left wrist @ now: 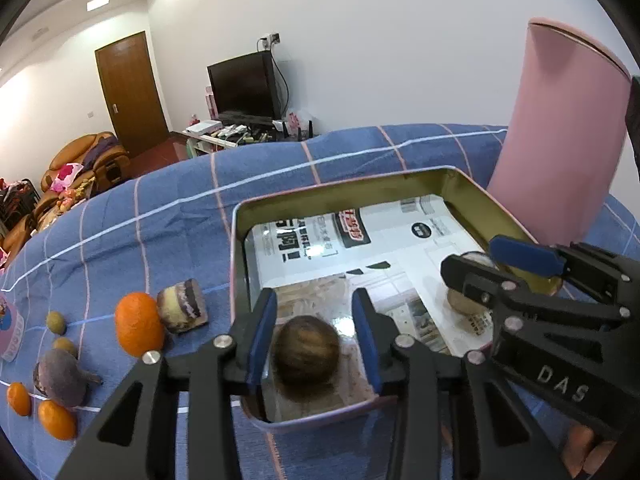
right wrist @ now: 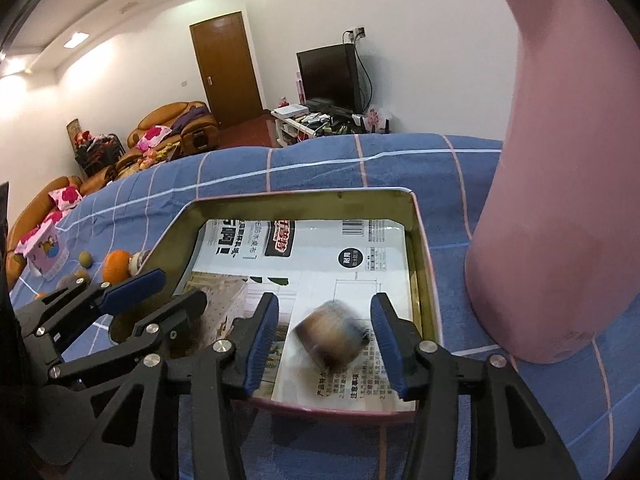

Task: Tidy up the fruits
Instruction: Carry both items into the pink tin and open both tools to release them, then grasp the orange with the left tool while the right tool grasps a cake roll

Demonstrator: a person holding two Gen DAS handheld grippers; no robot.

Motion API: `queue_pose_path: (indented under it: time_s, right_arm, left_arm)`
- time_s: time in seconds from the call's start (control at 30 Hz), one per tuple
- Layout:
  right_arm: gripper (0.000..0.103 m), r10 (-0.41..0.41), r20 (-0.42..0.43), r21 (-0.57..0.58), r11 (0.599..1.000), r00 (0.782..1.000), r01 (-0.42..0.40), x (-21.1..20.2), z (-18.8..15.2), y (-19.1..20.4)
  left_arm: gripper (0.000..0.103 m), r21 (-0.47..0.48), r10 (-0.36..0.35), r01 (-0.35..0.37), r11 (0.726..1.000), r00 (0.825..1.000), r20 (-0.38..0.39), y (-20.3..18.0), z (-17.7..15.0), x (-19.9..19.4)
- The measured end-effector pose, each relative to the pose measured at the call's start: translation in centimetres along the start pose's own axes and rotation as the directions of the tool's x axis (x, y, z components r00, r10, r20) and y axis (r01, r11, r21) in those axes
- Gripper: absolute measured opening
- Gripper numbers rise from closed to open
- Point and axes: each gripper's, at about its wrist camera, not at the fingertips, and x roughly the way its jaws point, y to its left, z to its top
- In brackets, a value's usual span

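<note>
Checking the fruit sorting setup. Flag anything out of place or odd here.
One oddity: a layered cake slice lies tipped on its side on the blue cloth beside an orange, among fruit waiting to be sorted. Nothing looks spilled or damaged.

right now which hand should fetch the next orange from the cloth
Left. The left gripper is open over the tin, on the side where the orange lies. The right gripper is beside the pink canister, farther away.
</note>
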Motion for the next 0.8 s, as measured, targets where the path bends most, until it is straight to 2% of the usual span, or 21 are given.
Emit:
queue_pose_path:
  time_s: [0.07,0.13,0.17,0.2,0.23,0.27,0.3,0.37,0.47,0.67,0.8]
  right_arm:
    - [0.053,0.004,0.009,0.013,1.000,1.000,-0.005,-0.3,0.1,-0.2]
    - [0.055,0.012,0.022,0.029,0.999,1.000,-0.013,-0.6,0.2,-0.4]
    - [0.064,0.021,0.032,0.041,0.999,0.999,-0.022,-0.8,0.2,-0.6]
    - [0.068,0.035,0.043,0.050,0.998,0.998,-0.037,-0.9,0.3,-0.7]
    - [0.077,0.051,0.061,0.060,0.997,0.997,-0.055,-1.3,0.3,-0.8]
    - [0.079,0.051,0.080,0.062,0.996,0.996,-0.056,-1.6,0.3,-0.7]
    - [0.079,0.048,0.095,0.058,0.997,0.994,-0.053,-1.9,0.4,-0.7]
    - [0.079,0.039,0.120,0.045,0.998,0.992,-0.045,-2.4,0.5,-0.5]
    - [0.079,0.034,0.147,0.045,0.998,0.989,-0.041,-2.8,0.6,-0.6]
    - [0.079,0.012,0.160,0.069,0.997,0.987,-0.023,-2.9,0.6,-1.0]
    - [0.079,0.002,0.170,0.079,0.997,0.985,-0.016,-2.9,0.7,-1.2]
  left_arm:
    - [0.051,-0.019,0.008,-0.008,1.000,1.000,0.007,0.4,0.0,-0.3]
    - [0.053,-0.034,-0.015,0.016,0.999,1.000,0.012,0.8,0.1,-0.5]
    - [0.063,-0.035,-0.033,0.033,0.999,0.999,0.014,0.8,0.1,-0.6]
    - [0.070,-0.028,-0.066,0.067,0.997,0.998,0.024,0.8,0.0,-1.0]
    - [0.086,-0.017,-0.077,0.078,0.997,0.996,0.040,0.6,0.0,-1.4]
    - [0.101,-0.001,-0.065,0.066,0.998,0.996,0.066,0.3,0.0,-1.9]
    - [0.103,0.028,-0.034,0.031,0.999,0.993,0.115,-0.2,-0.1,-2.7]
    - [0.103,0.084,-0.018,0.004,0.996,0.985,0.172,-1.1,-0.2,-3.8]
    - [0.103,0.125,-0.014,-0.010,0.992,0.981,0.191,-1.9,-0.3,-4.4]
    - [0.103,0.104,-0.013,-0.006,0.995,0.984,0.178,-0.4,0.0,-4.3]
    - [0.103,0.041,0.003,-0.010,0.999,0.986,0.168,2.8,0.4,-4.6]
